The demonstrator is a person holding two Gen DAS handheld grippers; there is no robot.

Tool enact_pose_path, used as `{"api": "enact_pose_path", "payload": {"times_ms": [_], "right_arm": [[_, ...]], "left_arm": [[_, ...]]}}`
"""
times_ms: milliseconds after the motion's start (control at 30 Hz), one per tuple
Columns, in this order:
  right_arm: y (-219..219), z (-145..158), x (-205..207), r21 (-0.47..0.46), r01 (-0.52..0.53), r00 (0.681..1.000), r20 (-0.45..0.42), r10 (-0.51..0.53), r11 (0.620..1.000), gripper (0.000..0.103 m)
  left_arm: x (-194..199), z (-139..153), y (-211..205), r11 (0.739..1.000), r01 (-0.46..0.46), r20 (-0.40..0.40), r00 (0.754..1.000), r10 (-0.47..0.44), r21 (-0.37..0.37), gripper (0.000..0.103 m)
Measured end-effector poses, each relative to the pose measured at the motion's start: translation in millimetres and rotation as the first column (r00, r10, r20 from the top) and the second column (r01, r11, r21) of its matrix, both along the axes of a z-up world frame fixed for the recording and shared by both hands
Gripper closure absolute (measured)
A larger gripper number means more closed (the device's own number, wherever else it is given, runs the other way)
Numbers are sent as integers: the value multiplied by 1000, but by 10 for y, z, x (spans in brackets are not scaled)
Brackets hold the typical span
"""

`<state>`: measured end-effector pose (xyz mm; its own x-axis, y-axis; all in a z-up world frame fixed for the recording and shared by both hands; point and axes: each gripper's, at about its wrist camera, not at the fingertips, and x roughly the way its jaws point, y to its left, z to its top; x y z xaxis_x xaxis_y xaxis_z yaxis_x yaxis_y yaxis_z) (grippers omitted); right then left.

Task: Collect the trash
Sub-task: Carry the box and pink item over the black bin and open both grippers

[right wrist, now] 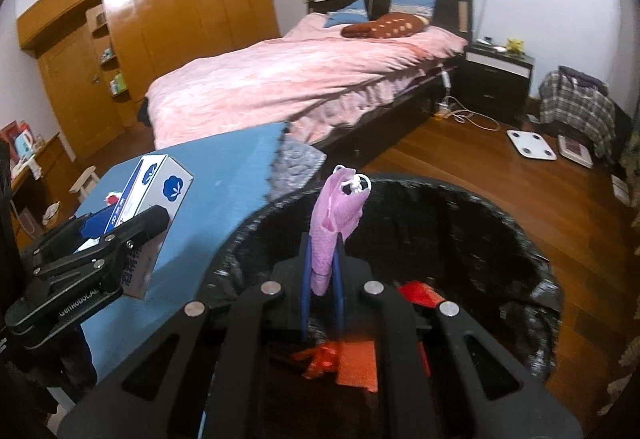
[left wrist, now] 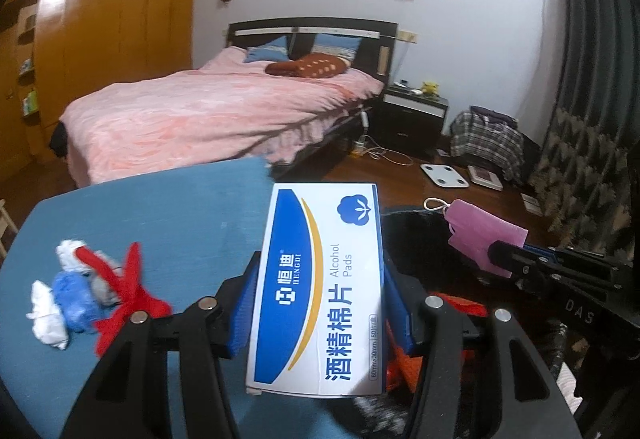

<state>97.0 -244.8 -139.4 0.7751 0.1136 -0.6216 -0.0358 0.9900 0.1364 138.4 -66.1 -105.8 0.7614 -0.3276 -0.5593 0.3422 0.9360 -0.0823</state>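
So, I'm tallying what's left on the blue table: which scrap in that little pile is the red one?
The star-shaped red scrap, lying at the pile's right edge; the crumpled pieces beside it are white and blue.

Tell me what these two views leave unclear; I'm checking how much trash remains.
- Trash bin contents: right wrist view shows red scraps, but the right gripper and dark liner hide the rest.
- Crumpled litter on the blue table: left wrist view, blurred, items indistinct.
- Alcohol pads box: the left gripper covers its sides; whether it is empty is unknown.
- Pink mask: lower part hidden between the fingers.
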Motion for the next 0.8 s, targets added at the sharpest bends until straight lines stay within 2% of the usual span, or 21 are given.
{"api": "enact_pose_path", "payload": {"times_ms": [533, 600, 667, 700, 767, 800], "right_arm": [[-665, -78, -219, -6, 151, 988, -8, -151, 989, 91], [-697, -91, -243, -10, 167, 986, -10, -167, 986, 84], [-726, -96, -262, -12, 181, 983, -12, -181, 983, 68], [-742, -97, -273, -12, 188, 982, -10, -188, 982, 63], [-739, -103, -289, -15, 199, 980, -5, -199, 980, 42], [-744, -106, -291, -16, 205, 979, -2, -205, 979, 38]], "left_arm": [[117, -213, -819, 986, 168, -71, 983, -168, -5, 47], [140, -229, -850, 983, 181, -87, 980, -181, -11, 46], [134, -234, -837, 983, 182, -87, 979, -183, -15, 37], [125, -225, -818, 984, 180, -82, 980, -181, -15, 35], [113, -206, -775, 985, 175, -74, 982, -175, -10, 31], [107, -196, -736, 986, 168, -69, 983, -168, -4, 30]]}}
